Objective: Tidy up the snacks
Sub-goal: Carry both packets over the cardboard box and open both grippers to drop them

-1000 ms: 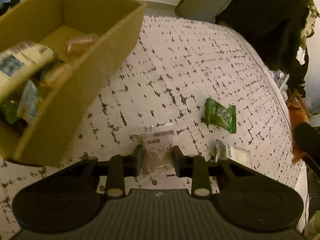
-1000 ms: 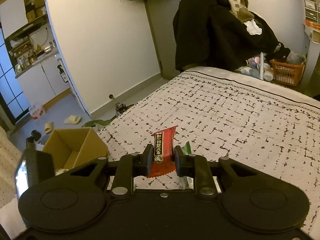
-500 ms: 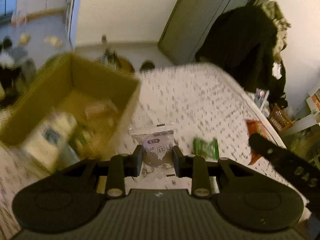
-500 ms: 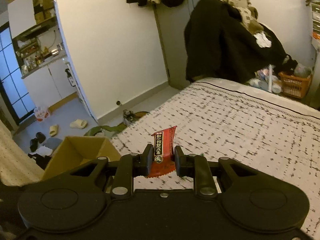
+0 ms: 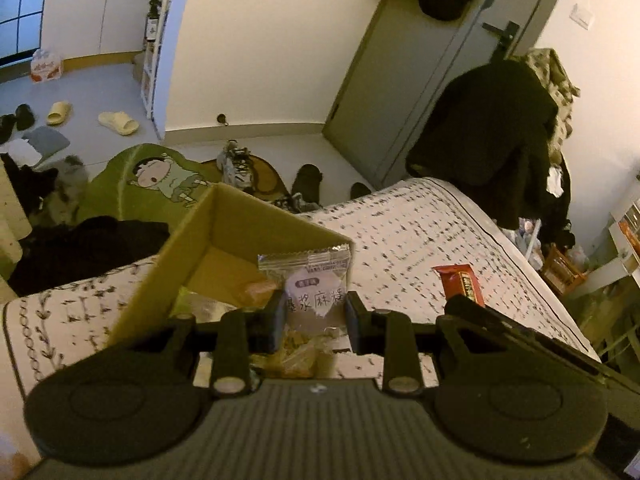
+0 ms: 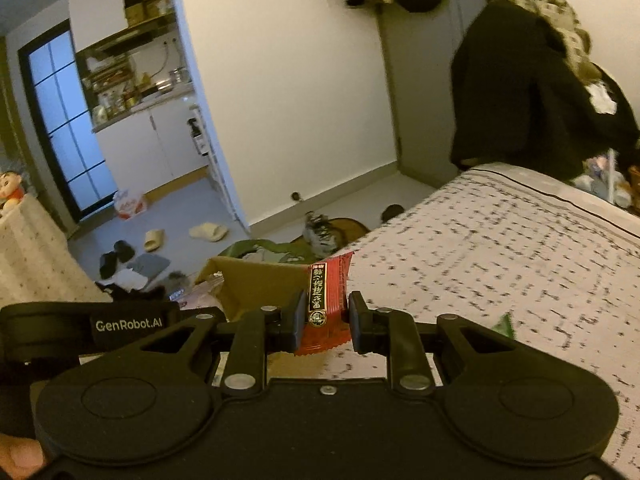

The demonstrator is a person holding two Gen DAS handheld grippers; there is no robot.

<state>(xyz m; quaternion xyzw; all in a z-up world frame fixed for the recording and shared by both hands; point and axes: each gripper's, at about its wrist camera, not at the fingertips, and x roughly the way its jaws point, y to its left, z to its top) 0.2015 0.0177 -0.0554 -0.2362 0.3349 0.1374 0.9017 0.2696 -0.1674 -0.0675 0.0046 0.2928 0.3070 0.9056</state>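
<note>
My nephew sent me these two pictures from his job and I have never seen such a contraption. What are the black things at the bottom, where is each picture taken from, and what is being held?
There is no robot here. A person holds a hand-operated pincer in each hand, and a wide-angle camera on each one looks forward along its two fingers, so the black shape at the bottom is the tool itself.

The left gripper, seen in its own camera, is shut on a clear snack packet with printed characters. Just ahead is an open cardboard box standing on a bed with a patterned cover; some snacks already lie in the box.

The right gripper, in the other picture, is shut on a red snack bar. The same box sits ahead of it, to its left. A green packet peeks out on the bed beside that tool.
</note>
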